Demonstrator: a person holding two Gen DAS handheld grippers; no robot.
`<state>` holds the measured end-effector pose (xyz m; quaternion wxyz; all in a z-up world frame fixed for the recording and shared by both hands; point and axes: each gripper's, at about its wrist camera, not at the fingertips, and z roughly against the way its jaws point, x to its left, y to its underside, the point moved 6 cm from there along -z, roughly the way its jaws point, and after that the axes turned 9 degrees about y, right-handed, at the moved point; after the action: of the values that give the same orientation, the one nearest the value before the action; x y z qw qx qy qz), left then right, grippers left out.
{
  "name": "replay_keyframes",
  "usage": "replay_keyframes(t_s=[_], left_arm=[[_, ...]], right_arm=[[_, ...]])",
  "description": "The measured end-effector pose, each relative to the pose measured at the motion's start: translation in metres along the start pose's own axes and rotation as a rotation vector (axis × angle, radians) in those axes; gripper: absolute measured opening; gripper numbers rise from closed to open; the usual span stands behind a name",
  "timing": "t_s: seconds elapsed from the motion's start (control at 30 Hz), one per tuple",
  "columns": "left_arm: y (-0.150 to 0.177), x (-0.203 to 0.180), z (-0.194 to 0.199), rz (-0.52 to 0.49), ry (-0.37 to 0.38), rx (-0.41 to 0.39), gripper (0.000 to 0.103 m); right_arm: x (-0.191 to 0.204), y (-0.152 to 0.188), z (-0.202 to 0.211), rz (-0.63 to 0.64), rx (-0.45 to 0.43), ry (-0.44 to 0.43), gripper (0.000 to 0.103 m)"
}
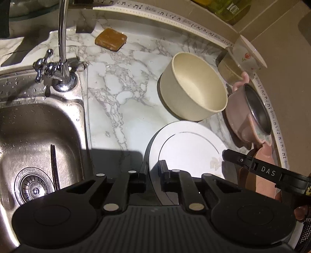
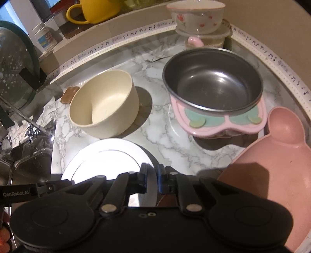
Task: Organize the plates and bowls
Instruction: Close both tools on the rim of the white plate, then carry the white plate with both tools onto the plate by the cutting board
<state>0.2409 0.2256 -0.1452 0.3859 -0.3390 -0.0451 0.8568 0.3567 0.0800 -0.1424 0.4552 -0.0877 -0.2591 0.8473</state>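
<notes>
A white plate (image 1: 186, 148) lies on the marble counter; it also shows in the right wrist view (image 2: 105, 161). My left gripper (image 1: 154, 173) is shut on its left rim. My right gripper (image 2: 152, 175) is shut on its right rim. A cream bowl (image 1: 194, 89) stands behind the plate and shows in the right wrist view (image 2: 105, 107) too. A steel bowl in a pink holder (image 2: 213, 93) stands to the right. A pink mouse-ear plate (image 2: 276, 163) lies at the right edge. A floral bowl (image 2: 196, 17) sits on a stacked container at the back.
A steel sink (image 1: 38, 136) with chopsticks (image 1: 55, 167) and a tap (image 1: 62, 48) lies to the left. A brown sponge (image 1: 110, 39) rests at the back. A yellow mug (image 2: 95, 9) and a glass lid (image 2: 15, 68) stand on the far left.
</notes>
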Motion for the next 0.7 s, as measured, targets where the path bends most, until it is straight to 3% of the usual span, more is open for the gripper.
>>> replay_keyframes(t_s=[0.5, 0.7], left_arm=[[-0.012, -0.005, 0.015, 0.054, 0.002, 0.008, 0.010], [-0.024, -0.019, 0.017, 0.029, -0.006, -0.017, 0.010]], right_arm=[[0.006, -0.010, 0.018, -0.021, -0.012, -0.006, 0.009], [0.001, -0.018, 0.023, -0.039, -0.029, 0.014, 0.008]])
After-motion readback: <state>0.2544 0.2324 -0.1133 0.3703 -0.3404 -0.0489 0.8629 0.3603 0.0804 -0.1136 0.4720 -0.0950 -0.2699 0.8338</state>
